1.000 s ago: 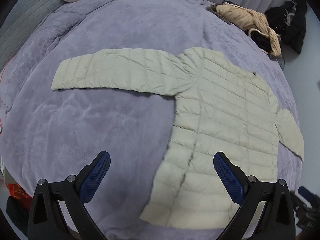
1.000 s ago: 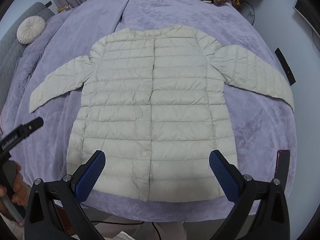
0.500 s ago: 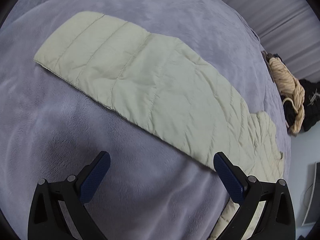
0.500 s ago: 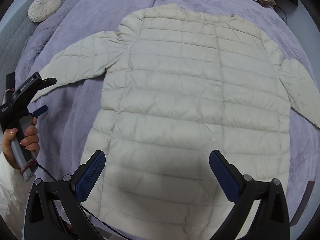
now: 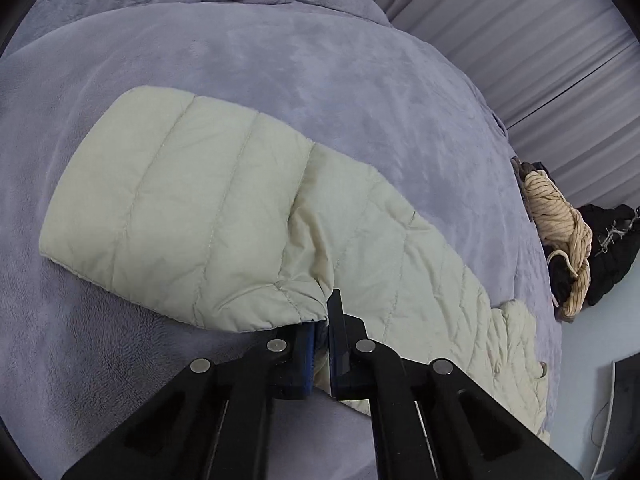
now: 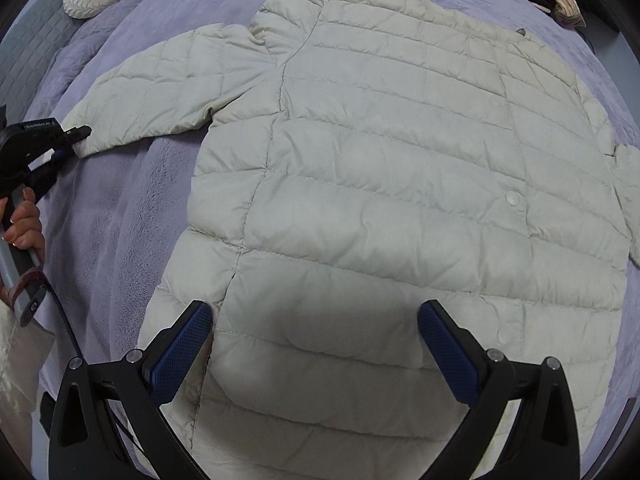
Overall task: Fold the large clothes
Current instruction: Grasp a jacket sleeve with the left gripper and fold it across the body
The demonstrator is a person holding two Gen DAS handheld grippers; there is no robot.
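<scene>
Left gripper (image 5: 320,334) went from wide open 0.5 s ago to clenched on the sleeve (image 5: 192,216) edge near the cuff. Jacket (image 6: 400,184) stayed flat, front up, on the bed (image 5: 280,64). Right gripper (image 6: 314,354) hovered over the hem at 6 o'clock, fingers (image 6: 182,350) spread, holding nothing. Likely step 1: sleeve fold-in.

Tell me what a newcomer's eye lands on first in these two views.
First, the pale cream quilted puffer jacket, spread flat, front up, across the lavender plush bedspread. Next, the left gripper, shut on the near edge of the jacket's outstretched sleeve near its cuff. The right gripper hovers open above the jacket's lower body.
</scene>
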